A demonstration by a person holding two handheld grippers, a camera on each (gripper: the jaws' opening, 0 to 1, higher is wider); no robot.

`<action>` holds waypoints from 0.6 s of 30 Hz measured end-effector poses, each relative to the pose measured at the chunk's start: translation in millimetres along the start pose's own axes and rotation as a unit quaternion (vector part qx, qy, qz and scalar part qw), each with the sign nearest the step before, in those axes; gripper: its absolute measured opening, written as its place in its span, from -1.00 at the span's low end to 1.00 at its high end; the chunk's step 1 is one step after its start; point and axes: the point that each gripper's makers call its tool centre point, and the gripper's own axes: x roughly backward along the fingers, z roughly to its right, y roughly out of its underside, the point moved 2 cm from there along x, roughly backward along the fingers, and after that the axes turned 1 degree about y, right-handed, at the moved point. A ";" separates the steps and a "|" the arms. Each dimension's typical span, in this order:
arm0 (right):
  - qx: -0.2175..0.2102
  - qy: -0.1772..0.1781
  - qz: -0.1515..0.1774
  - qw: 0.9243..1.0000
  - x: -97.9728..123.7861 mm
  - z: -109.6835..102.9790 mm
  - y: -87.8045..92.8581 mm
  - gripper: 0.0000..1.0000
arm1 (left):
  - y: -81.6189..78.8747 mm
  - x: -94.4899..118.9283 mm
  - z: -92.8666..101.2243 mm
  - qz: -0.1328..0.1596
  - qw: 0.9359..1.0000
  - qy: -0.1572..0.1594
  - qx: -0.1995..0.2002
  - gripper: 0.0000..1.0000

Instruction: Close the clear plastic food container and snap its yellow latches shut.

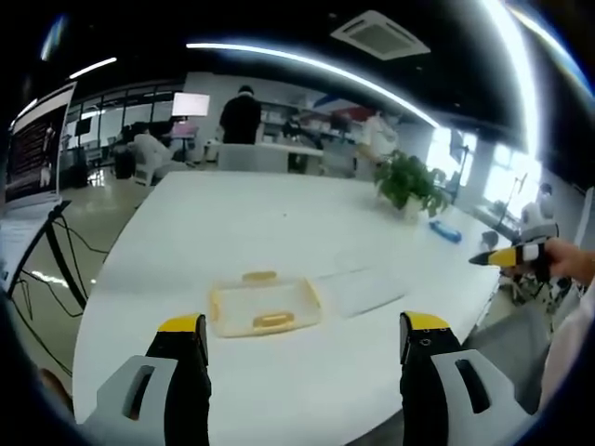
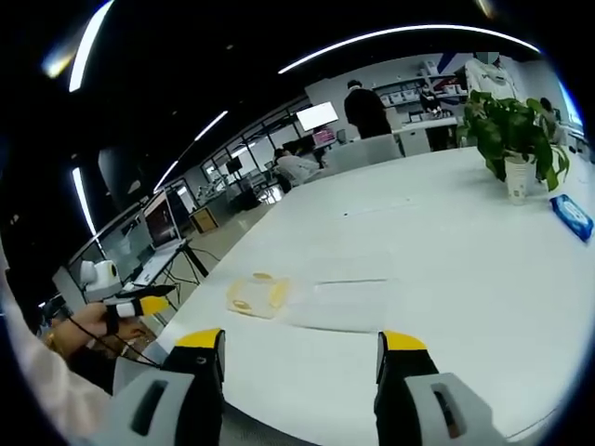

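Observation:
The clear plastic container [image 1: 263, 308] lies open on the white table [image 1: 279, 223]. One half carries yellow latches [image 1: 272, 321]; its clear other half [image 1: 367, 288] lies flat to the right of it. My left gripper [image 1: 302, 325] hovers just in front of the container, open, with nothing between its jaws. From the right gripper view the container [image 2: 258, 295] and its clear half [image 2: 349, 302] lie beyond my right gripper [image 2: 300, 341], which is open and holds nothing. A hand holds the right gripper [image 1: 507, 255] off the table's right edge; the left gripper [image 2: 139, 304] shows at the left.
A potted plant [image 1: 409, 181] and a blue packet [image 1: 444, 230] sit at the table's far right, also seen as plant [image 2: 511, 139] and packet [image 2: 569, 216]. A screen on a tripod [image 1: 37, 149] stands left of the table. People stand at desks behind.

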 end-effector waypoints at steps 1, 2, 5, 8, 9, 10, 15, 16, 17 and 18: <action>0.000 0.000 0.000 1.000 -0.9 0.3 -0.4 0.30 | -0.5 -1.2 -0.8 0.000 1.000 0.000 0.000 0.68; 0.000 0.001 0.001 1.000 -2.0 0.6 -0.9 0.30 | -1.1 -2.5 -1.5 0.000 1.000 0.001 0.000 0.68; -0.001 0.002 0.002 1.000 -6.9 2.2 -3.6 0.30 | -1.3 -6.7 -3.3 -0.002 1.000 0.002 -0.002 0.68; -0.002 0.001 0.007 1.000 -11.4 2.4 -9.3 0.30 | -2.6 -11.0 -4.9 -0.005 1.000 0.003 -0.005 0.68; -0.001 0.001 0.008 1.000 -13.3 3.1 -12.0 0.30 | -3.9 -12.9 -5.9 -0.005 1.000 0.003 -0.007 0.68; 0.001 0.002 0.009 1.000 -14.6 4.0 -13.9 0.30 | -4.9 -14.3 -6.9 -0.005 1.000 0.003 -0.007 0.68; 0.001 0.005 0.017 1.000 -22.8 10.6 -26.5 0.30 | -11.4 -23.9 -12.1 0.000 1.000 0.001 -0.007 0.67; 0.002 0.005 0.018 1.000 -25.1 11.9 -29.2 0.30 | -13.4 -26.6 -13.2 0.001 1.000 0.001 -0.007 0.67; 0.002 0.005 0.019 1.000 -26.6 12.8 -30.6 0.30 | -14.6 -28.5 -13.7 0.000 1.000 0.001 -0.008 0.66; 0.003 0.005 0.019 1.000 -29.2 14.3 -32.4 0.30 | -16.3 -31.5 -14.9 0.000 1.000 0.000 -0.010 0.65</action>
